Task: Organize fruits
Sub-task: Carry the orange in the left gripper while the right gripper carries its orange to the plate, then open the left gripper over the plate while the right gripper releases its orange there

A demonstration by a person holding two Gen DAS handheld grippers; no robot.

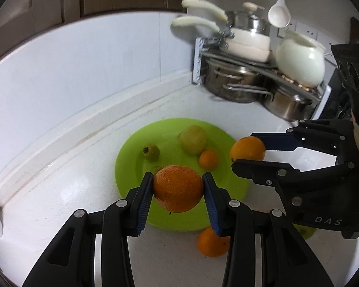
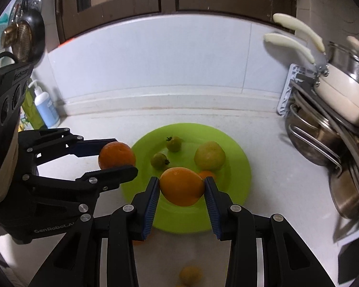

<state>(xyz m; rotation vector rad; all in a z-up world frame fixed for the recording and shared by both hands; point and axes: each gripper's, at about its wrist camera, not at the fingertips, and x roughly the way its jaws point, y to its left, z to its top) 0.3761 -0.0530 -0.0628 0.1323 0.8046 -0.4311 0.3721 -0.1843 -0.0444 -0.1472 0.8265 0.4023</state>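
Both tools are clamped on fruit above the white surface point(image 1: 59, 191): the left tool point(image 1: 178, 187) grips a large orange point(image 1: 178, 187) over the near rim of the green plate point(image 1: 131, 157); the right tool point(image 2: 182, 186) grips a second orange point(image 2: 182, 186) over the same plate. On the plate lie a pale apple point(image 1: 193, 140), a small orange point(image 1: 208, 159) and a small green fruit point(image 1: 151, 152); another orange point(image 1: 211, 242) sits on the surface beside the plate.

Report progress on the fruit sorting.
Done: four fruits lie on the green plate, including a yellow-green apple. In hand: the left gripper and right gripper each hold an orange above it. Left: a small orange on the counter.
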